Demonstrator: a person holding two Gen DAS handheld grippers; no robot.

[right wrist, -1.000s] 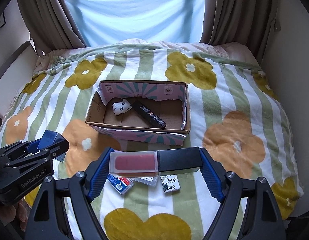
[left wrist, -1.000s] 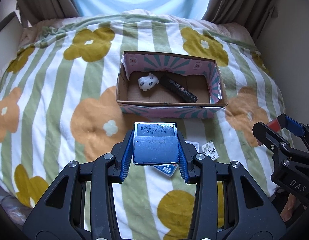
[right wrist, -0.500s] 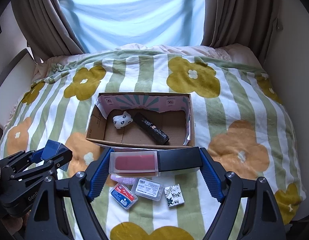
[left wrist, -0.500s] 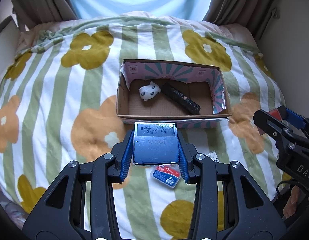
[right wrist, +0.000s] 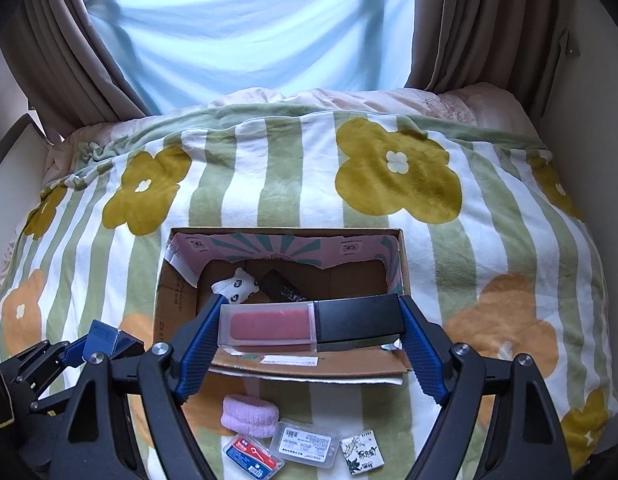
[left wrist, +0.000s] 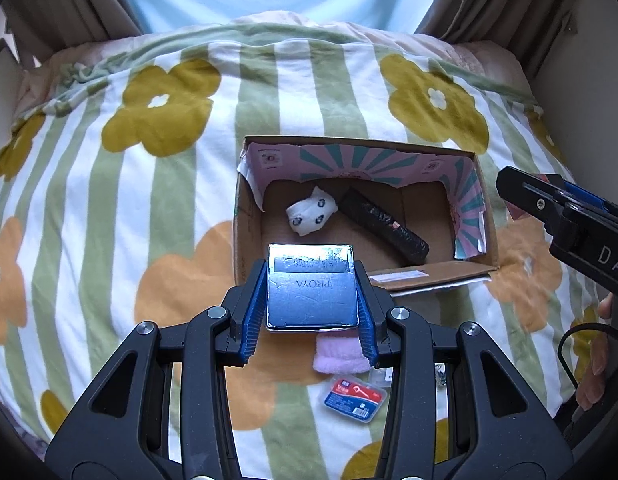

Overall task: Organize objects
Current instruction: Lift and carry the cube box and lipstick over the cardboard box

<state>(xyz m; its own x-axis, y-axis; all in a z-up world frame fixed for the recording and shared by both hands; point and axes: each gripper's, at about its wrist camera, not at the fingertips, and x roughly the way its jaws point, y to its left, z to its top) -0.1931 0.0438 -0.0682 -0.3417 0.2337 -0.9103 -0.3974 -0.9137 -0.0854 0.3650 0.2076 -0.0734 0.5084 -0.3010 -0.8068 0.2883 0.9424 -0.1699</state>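
My left gripper (left wrist: 311,280) is shut on a dark blue box (left wrist: 312,292), held above the near left edge of the open cardboard box (left wrist: 475,264). My right gripper (right wrist: 311,322) is shut on a long clear-and-black tube with red inside (right wrist: 309,324), held crosswise over the cardboard box's (right wrist: 309,368) near wall. Inside the box lie a white spotted pouch (left wrist: 311,218) and a black wrapped stick (left wrist: 383,228). On the blanket nearer me lie a pink band (right wrist: 251,416), a red-blue floss case (right wrist: 253,456), a clear labelled case (right wrist: 305,444) and a small patterned packet (right wrist: 361,457).
The bed has a flower-and-stripe blanket (right wrist: 389,184). Curtains (right wrist: 469,20) hang behind it, and a wall (left wrist: 589,80) runs along its right side. A hand (left wrist: 593,364) shows at the right edge of the left wrist view, below the other gripper (left wrist: 569,220).
Both grippers have moved forward toward the cardboard box with their objects; the box now looks larger and nearer, and the small items on the blanket lie further below the fingers.
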